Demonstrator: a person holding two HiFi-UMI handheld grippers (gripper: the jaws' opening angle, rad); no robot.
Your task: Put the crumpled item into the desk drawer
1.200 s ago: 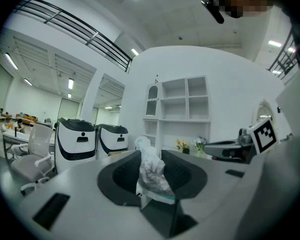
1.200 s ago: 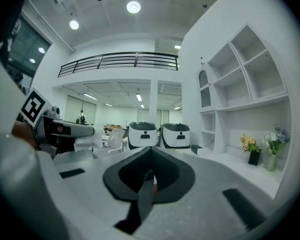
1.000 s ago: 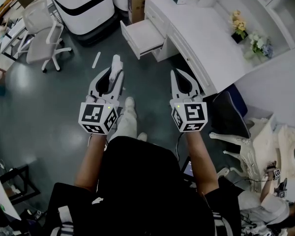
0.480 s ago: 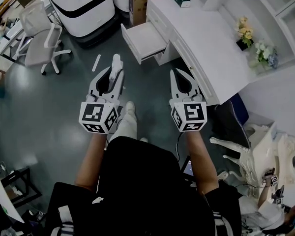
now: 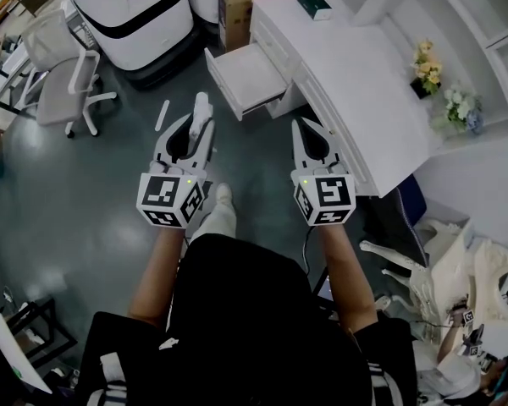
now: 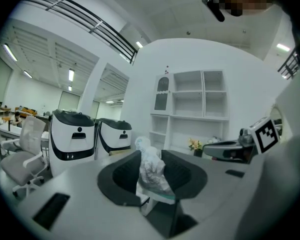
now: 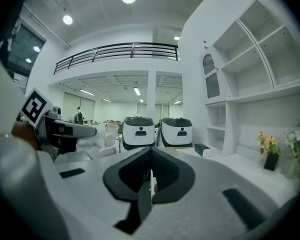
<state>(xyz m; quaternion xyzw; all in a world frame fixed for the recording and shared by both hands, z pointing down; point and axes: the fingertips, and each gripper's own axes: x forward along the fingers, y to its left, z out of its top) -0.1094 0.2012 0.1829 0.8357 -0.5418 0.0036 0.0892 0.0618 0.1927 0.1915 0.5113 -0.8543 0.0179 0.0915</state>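
1. The left gripper [image 5: 192, 123] holds its jaws part-open, clamped on the white crumpled item [image 5: 202, 106], which sticks out past the tips above the grey floor [image 5: 85, 193].
2. The desk drawer [image 5: 247, 74] stands pulled open, ahead of both grippers and apart from them.
3. The right gripper [image 5: 303, 127] holds nothing, its jaws pressed together, near the edge of the white desk [image 5: 364, 74].

The head view looks steeply down over the person, with the left claw [image 5: 195, 129] and right claw [image 5: 305, 134] mid-frame and the white desk surface [image 5: 356, 74] at upper right. Each gripper view sits close behind its own claw, facing nearly level. Both share the white machines [image 7: 138, 132] and the shelving [image 6: 190, 104].
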